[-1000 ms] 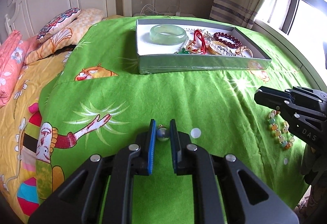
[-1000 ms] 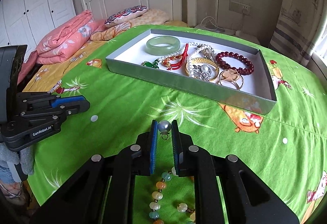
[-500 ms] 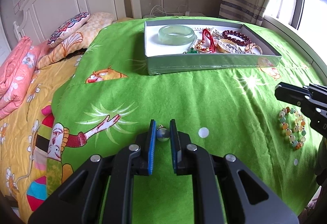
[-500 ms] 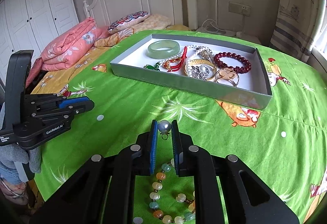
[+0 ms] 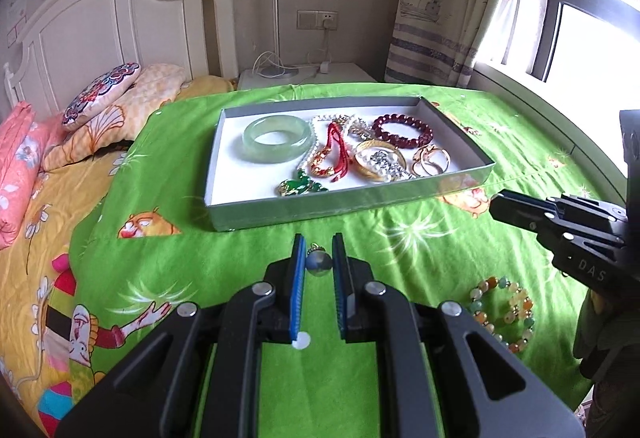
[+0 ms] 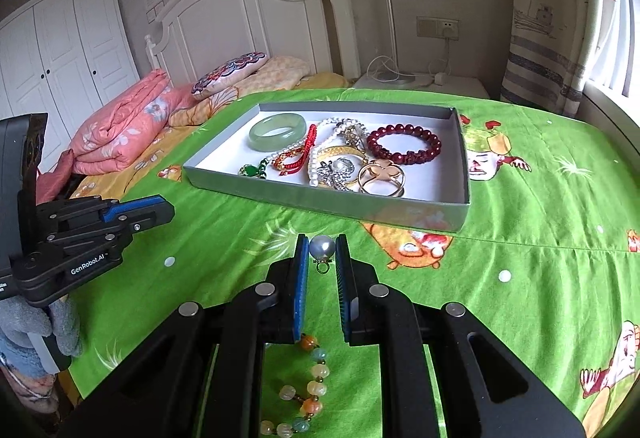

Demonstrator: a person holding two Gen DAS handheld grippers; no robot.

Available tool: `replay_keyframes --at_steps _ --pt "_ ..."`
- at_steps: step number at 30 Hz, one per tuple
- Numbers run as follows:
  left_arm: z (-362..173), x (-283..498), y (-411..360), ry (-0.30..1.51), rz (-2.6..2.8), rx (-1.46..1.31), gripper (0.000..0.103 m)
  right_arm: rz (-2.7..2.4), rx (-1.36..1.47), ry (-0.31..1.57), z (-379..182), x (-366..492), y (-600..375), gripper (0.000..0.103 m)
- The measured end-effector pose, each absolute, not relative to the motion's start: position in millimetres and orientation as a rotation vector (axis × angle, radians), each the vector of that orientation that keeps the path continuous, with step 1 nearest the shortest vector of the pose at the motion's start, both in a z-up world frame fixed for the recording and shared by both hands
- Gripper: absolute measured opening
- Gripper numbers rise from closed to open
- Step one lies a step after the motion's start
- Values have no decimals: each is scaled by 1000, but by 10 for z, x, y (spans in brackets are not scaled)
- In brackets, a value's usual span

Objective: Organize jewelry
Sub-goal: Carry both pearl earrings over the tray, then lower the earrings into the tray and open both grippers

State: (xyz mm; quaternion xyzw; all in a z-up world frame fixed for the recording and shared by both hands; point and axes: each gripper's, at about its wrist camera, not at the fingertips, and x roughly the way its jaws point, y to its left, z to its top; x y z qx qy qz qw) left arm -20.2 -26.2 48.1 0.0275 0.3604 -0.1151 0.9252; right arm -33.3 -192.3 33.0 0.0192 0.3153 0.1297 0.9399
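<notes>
From the left wrist view, the left gripper [image 5: 318, 263] is clenched on a small grey pearl earring [image 5: 319, 261] right at its fingertips. The grey tray [image 5: 352, 200] lies straight ahead of the jaws, close, its long side running crosswise to them. The right gripper [image 5: 498, 202] sits off to the right, about as near the tray.

From the right wrist view, the right gripper [image 6: 322, 254] pinches a second pearl [image 6: 322, 247], loop hanging down. The tray is ahead and slightly left; a pastel bead bracelet [image 6: 308, 386] lies under the jaws on the green quilt [image 6: 540, 222], in a bedroom by the window.
</notes>
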Motion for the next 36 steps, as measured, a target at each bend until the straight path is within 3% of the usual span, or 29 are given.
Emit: replay_keyframes --at_steps 18,34,35,36 --pt "1035 660 -169 774 -383 -128 13 221 22 557 717 19 -2173 13" --pt "631 1280 -444 840 -325 -161 13 202 79 628 596 671 -2311 13" --pt "607 1302 -427 842 -312 -162 20 206 82 626 576 690 -2311 13" --pt "581 1320 -400 849 -300 -165 41 208 88 617 560 698 -2315 14"
